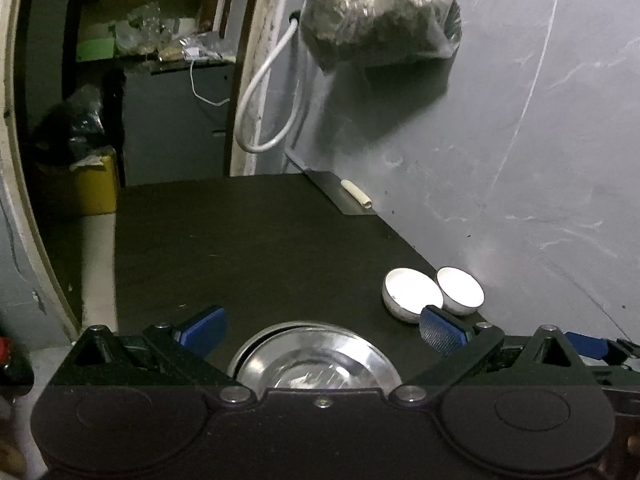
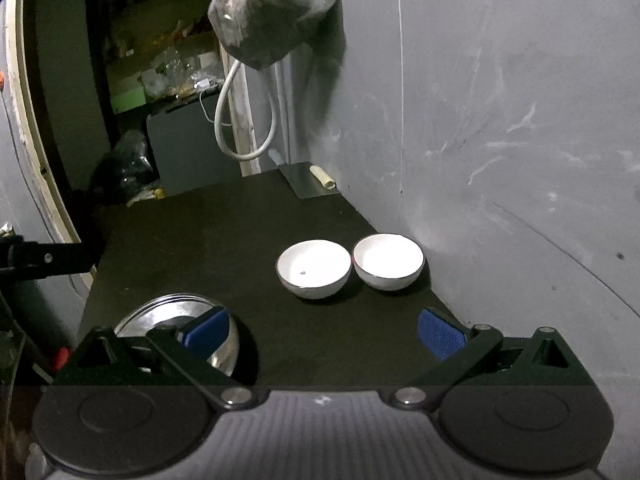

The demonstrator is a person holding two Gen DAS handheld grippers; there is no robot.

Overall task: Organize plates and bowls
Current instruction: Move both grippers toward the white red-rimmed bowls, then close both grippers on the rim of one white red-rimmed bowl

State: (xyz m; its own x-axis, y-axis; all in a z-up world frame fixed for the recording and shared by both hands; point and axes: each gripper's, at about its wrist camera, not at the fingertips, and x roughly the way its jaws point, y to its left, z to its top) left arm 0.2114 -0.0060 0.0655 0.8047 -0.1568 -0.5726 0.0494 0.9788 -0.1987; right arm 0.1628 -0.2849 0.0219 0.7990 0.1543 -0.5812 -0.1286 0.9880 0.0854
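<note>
Two white bowls stand side by side on the black table near the grey wall: the left bowl (image 2: 314,268) (image 1: 412,294) and the right bowl (image 2: 388,260) (image 1: 460,290). A stack of steel plates (image 1: 316,360) (image 2: 168,316) lies at the table's near left. My left gripper (image 1: 322,330) is open and hovers just over the steel plates, which sit between its blue pads with nothing held. My right gripper (image 2: 324,332) is open too, empty, a short way in front of the white bowls.
A plastic bag (image 2: 276,12) of dark stuff hangs on the wall above the table's far end, with a white cable loop (image 2: 244,120) beside it. A small pale roll (image 2: 322,176) lies on a metal sheet at the far corner. Cluttered shelves and a yellow bin (image 1: 94,188) stand beyond the table's left edge.
</note>
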